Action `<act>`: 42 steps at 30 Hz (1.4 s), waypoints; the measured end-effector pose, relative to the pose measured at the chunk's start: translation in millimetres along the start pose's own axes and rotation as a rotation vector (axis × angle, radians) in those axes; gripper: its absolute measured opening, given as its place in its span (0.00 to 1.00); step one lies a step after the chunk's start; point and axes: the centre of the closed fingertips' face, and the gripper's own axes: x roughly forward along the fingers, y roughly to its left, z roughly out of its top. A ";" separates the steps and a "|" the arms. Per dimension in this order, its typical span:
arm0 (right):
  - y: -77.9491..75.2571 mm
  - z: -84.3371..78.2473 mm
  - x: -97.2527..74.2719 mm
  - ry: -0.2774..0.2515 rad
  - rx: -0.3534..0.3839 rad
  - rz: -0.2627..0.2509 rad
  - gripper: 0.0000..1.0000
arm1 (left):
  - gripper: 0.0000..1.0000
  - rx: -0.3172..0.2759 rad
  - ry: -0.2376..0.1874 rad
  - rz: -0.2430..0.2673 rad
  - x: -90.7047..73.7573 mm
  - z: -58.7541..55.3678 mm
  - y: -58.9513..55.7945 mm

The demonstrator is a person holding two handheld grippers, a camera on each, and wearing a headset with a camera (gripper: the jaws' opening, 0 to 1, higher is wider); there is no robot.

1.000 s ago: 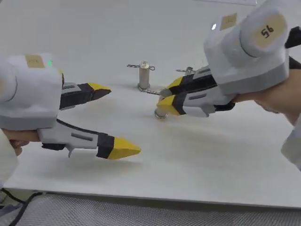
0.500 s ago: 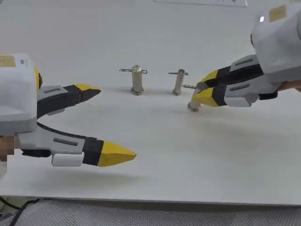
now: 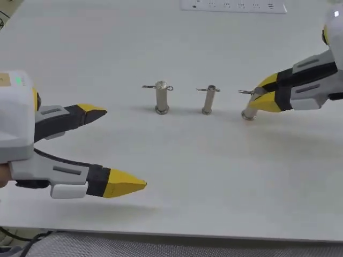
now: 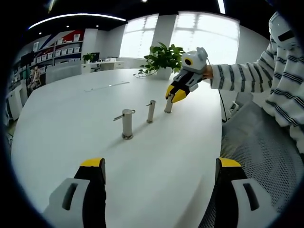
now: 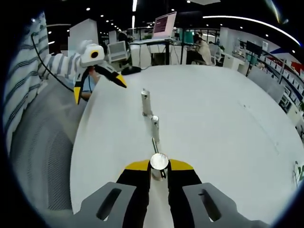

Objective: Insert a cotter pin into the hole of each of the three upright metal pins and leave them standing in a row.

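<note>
Three upright metal pins stand in a row on the white table (image 3: 187, 176). The left pin (image 3: 162, 99) and the middle pin (image 3: 208, 101) stand free, each with a cotter pin through its top. My right gripper (image 3: 261, 97) is shut on the right pin (image 3: 250, 110), which leans slightly with its base on the table; a cotter pin (image 3: 245, 92) sticks out of it to the left. In the right gripper view the pin's head (image 5: 159, 161) sits between the jaws. My left gripper (image 3: 119, 148) hovers open at the near left, holding nothing.
A white power strip (image 3: 233, 6) lies at the far edge. The table's front edge (image 3: 161, 234) runs just below the left gripper. In the left gripper view a potted plant (image 4: 161, 56) stands behind the row and a striped sleeve (image 4: 247, 78) reaches in from the right.
The right gripper has carried its pin from in front of the other two out to the right end of the row. The left gripper stays open at the near left.
</note>
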 end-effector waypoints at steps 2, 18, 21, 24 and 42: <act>-2.6 -1.9 -0.2 0.002 -0.001 0.004 0.13 | 0.96 0.000 0.005 0.006 -0.5 -0.9 0.4; -6.2 -7.2 3.8 -0.010 -0.039 0.027 0.13 | 0.97 0.003 0.058 0.003 -2.5 -11.1 -6.6; -6.6 -6.6 3.5 -0.021 -0.036 0.018 0.13 | 0.97 -0.004 0.053 0.007 -2.8 -9.6 -6.7; -5.6 -6.1 3.4 -0.032 -0.037 0.016 0.14 | 0.98 -0.003 0.053 0.011 -3.0 -8.7 -7.5; 0.5 20.0 -13.6 -0.189 0.073 -0.070 0.53 | 0.99 0.011 0.047 0.060 -10.3 -4.8 -7.5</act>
